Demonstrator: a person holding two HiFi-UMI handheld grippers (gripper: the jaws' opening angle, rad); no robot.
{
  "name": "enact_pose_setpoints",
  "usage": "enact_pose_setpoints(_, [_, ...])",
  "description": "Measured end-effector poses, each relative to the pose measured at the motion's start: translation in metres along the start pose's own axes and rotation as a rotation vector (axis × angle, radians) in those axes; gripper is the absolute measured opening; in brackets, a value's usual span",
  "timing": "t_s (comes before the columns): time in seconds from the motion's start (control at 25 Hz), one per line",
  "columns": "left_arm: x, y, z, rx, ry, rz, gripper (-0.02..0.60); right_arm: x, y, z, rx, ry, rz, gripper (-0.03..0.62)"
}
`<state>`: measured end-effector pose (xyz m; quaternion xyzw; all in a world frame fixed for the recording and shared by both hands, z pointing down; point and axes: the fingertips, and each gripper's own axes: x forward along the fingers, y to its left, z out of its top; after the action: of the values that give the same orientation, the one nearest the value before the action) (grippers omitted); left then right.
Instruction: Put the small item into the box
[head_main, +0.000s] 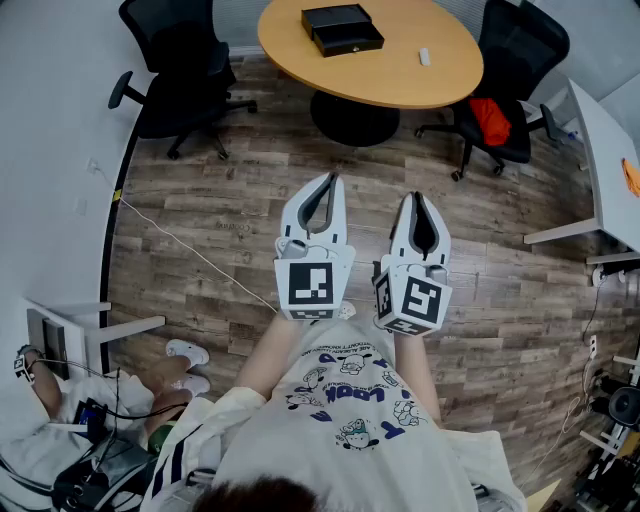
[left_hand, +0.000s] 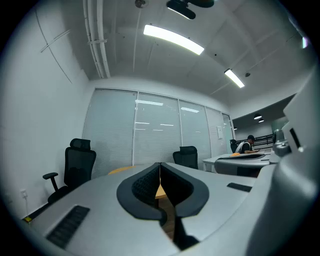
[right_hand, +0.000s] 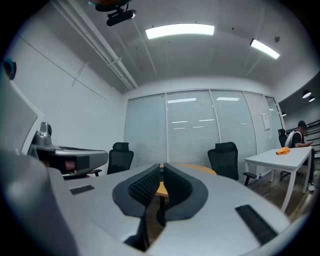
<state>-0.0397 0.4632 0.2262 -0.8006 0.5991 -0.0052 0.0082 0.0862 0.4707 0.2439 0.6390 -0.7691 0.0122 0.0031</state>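
Floor (head_main: 220, 200): grey-brown planks with a visible wood grain fill the middle of the head view; a thin white cable (head_main: 190, 250) trails across them at the left.

Table (head_main: 400, 80): round, with a smooth light-wood top on a dark pedestal, at the top centre of the head view.

Chairs: a black office chair (head_main: 175, 70) on castors stands at the upper left. A second black chair (head_main: 515, 60) at the upper right has a red item (head_main: 490, 120) on its seat.

Left gripper (head_main: 330, 179): a smooth grey-white shell tapering to a point, with dark ribbed pads and a cube of square black-and-white markers at its base. It sits at centre frame, over the floor and well short of the table. Its jaws are together with nothing between them.

Right gripper (head_main: 417, 197): the same tapered shell and marker cube, just to the right of the other. Its jaws are pressed together and empty.

Box (head_main: 342, 29): black, flat and rectangular, seen as two shallow parts set side by side on the table's far left part.

Small item (head_main: 424, 57): a small white oblong lying on the tabletop to the right of the box, apart from it and outside it.
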Motion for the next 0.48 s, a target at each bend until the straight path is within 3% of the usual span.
enact_pose_setpoints(0.48, [0.014,0.003,-0.001,0.001,0.003,-0.004,0.015,0.014,-0.005,-0.003,0.011,0.009,-0.006,0.043])
